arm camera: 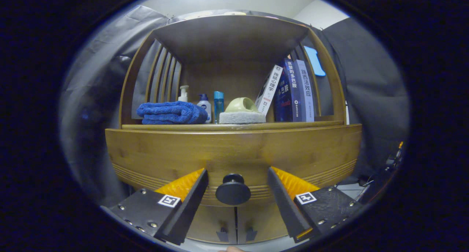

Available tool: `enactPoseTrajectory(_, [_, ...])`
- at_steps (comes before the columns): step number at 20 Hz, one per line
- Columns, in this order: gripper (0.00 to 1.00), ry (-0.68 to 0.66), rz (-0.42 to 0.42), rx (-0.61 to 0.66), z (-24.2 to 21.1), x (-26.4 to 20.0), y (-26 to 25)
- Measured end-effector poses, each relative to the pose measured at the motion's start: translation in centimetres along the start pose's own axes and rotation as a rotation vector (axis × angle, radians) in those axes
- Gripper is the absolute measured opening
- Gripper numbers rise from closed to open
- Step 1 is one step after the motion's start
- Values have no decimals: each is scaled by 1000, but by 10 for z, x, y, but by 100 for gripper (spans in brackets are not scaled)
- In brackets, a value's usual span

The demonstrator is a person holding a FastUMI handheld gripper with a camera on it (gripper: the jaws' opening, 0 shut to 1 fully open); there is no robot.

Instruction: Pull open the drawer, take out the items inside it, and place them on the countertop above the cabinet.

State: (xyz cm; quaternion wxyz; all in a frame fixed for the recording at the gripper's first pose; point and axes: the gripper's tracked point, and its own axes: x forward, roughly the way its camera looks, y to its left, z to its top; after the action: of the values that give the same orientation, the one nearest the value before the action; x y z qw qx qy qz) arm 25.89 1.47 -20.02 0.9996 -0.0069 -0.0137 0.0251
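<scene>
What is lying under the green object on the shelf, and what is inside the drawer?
The green object rests on a pale sponge-like pad. The drawer is closed, so its contents are hidden. The open gripper has its fingers either side of the knob.

The tool has two wedge-shaped fingers with ribbed inner pads, screw-studded mounts and square fiducial markers.

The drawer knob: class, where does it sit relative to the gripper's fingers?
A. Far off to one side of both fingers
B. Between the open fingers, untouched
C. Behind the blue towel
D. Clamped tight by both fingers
B: the drawer knob sits in the gap of the open gripper, with clear space to each finger.
</scene>
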Motion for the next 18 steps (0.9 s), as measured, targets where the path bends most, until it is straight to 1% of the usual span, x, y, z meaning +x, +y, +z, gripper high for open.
enactPoseTrajectory(6, [99,6,2,18,-4,19,2])
enactPoseTrajectory(9, [99,9,4,-18,-7,24,3])
enactPoseTrajectory(13, [99,27,6,-100,-11,34,3])
enactPoseTrajectory(16, [98,29,13,-88,-13,38,4])
enactPoseTrajectory(18, [98,54,10,-106,-16,37,4])
